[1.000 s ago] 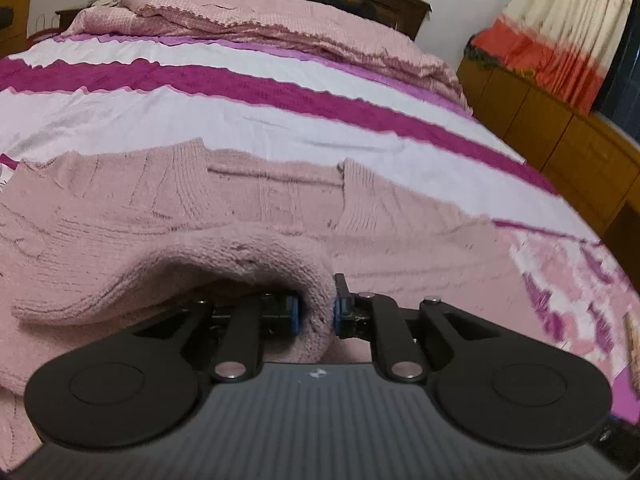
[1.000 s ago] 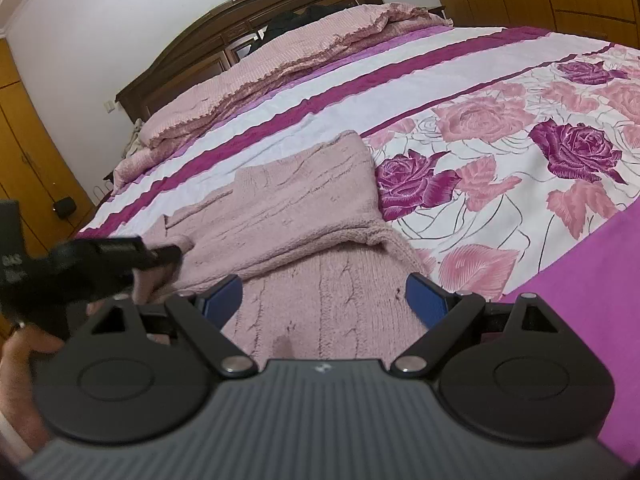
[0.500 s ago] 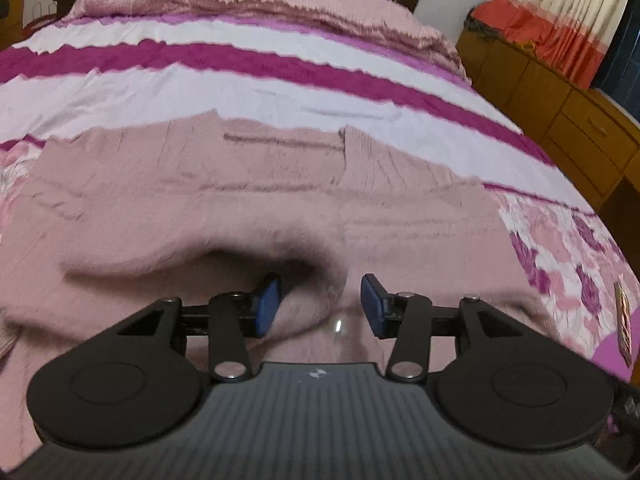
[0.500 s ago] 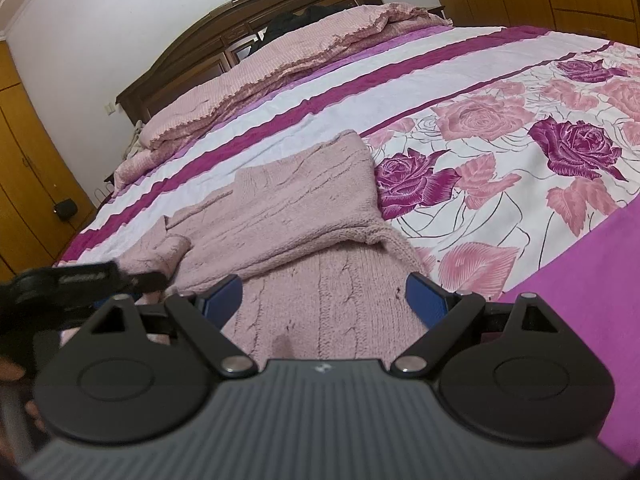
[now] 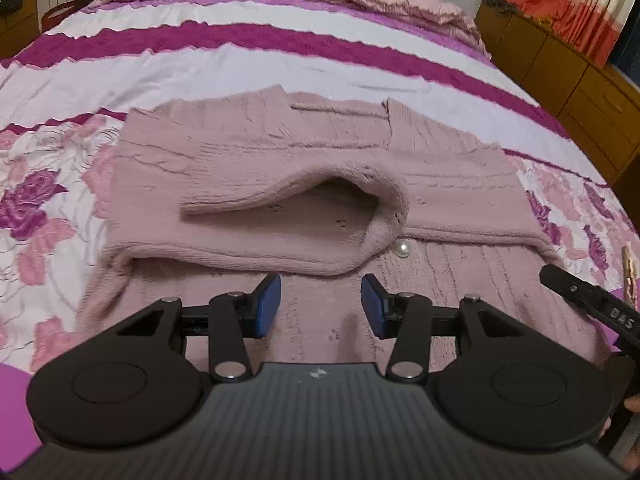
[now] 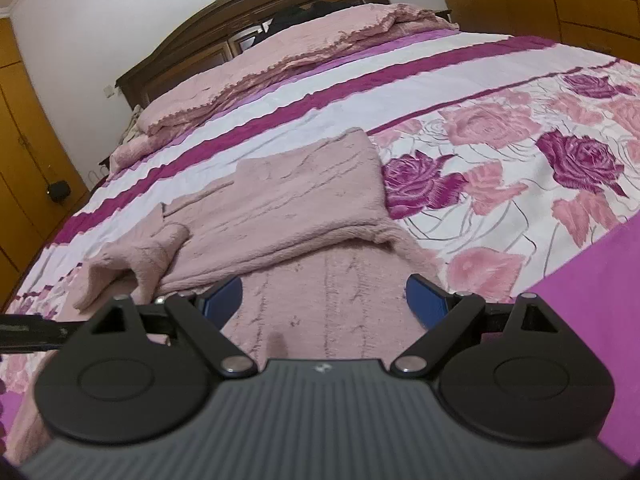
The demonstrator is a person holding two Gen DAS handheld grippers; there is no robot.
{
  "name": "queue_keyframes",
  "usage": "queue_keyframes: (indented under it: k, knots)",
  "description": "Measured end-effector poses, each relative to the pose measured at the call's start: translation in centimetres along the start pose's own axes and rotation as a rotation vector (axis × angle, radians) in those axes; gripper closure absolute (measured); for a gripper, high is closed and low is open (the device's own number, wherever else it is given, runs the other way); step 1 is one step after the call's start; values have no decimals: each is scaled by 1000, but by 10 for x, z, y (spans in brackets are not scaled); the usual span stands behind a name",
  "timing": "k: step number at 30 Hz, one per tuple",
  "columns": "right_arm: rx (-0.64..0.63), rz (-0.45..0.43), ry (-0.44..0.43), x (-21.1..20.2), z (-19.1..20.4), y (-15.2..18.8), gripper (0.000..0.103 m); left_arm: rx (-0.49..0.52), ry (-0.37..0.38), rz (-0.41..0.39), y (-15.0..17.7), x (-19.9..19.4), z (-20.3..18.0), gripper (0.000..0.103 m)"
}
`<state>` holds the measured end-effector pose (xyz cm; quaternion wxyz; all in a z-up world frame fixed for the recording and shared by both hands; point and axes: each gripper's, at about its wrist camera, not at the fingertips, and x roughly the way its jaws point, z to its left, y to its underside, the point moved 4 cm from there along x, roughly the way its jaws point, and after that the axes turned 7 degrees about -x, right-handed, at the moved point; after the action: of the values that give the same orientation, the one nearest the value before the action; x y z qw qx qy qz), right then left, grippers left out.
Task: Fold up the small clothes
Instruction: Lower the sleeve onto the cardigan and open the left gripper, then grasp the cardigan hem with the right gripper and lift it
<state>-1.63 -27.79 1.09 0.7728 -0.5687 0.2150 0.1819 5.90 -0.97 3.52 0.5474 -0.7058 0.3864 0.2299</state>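
Pink knitted sweater (image 5: 304, 160) lying flat on a bed (image 5: 240, 64) whose bedspread carries magenta stripes and a rose print. One sleeve (image 5: 288, 216) is laid back across the body of the garment, its cuff gaping open; a white pearl button (image 5: 403, 249) shows just beside the cuff.

Left gripper (image 5: 320, 308): blue pads (image 5: 267, 307) spread apart, nothing between them, poised above the lower part of the sweater, short of the folded sleeve.

Right gripper (image 6: 324, 306): pads spread wide over the cable-knit hem, gripping nothing. Its black arm enters the left view at the right edge, bearing the white letters "DAS" (image 5: 622, 321); any further lettering is cut off. A small pale logo on each gripper body is too small to read.
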Motion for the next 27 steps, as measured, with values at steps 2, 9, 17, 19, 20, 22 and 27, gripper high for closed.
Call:
queue_keyframes:
  k: [2,9,17,19,20,22,27]
  knots:
    - [-16,0,-9,-1,6,-4,13,-3,-6,-16,-1,-11,5,51]
    - [-103,3,-96,-6,45,-15,13,-76,-119,-74,-3,-41,44,51]
    - [-275,48,-228,7,120,-28,13,-174,-215,-112,2,-62,97,51]
    - [-345,41,-251,10,143,-30,13,-184,-229,-117,3,-64,104,51]
    - [-385,40,-259,13,155,-31,13,-190,-229,-118,4,-64,107,51]
    - [-481,66,-248,21,176,-31,13,-204,-224,-119,6,-65,113,51]
    - [-693,84,-233,38,223,-27,13,-222,-229,-115,9,-64,122,51]
